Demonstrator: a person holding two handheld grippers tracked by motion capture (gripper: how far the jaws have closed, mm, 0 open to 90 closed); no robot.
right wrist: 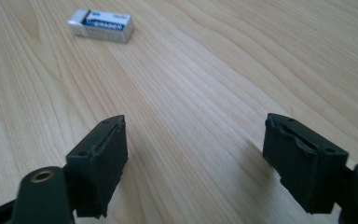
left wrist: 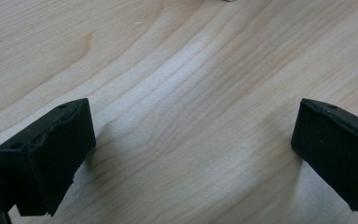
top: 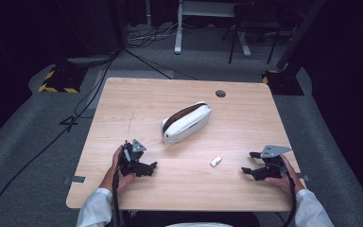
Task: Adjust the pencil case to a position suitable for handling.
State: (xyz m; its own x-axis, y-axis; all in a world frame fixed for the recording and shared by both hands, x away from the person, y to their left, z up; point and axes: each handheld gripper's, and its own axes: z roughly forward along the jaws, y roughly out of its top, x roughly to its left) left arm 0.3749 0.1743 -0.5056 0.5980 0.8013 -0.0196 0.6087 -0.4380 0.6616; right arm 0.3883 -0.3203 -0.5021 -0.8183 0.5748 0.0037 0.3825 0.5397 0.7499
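Since nothing's grabbed yet, here's my worry list:
Right gripper (top: 249, 162): jaws spread wide, empty, aimed at the eraser (right wrist: 101, 25) lying a little ahead.
Left gripper (top: 150, 166): wide open too, holding nothing.
Pencil case (top: 186, 122): mid-table, unzipped.
Risk: eraser's small and flat, so a shallow pinch probably skids it away.

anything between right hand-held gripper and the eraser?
Nothing: bare wood of the table between the open right hand-held gripper and the eraser, seen in the right gripper view and the high view.
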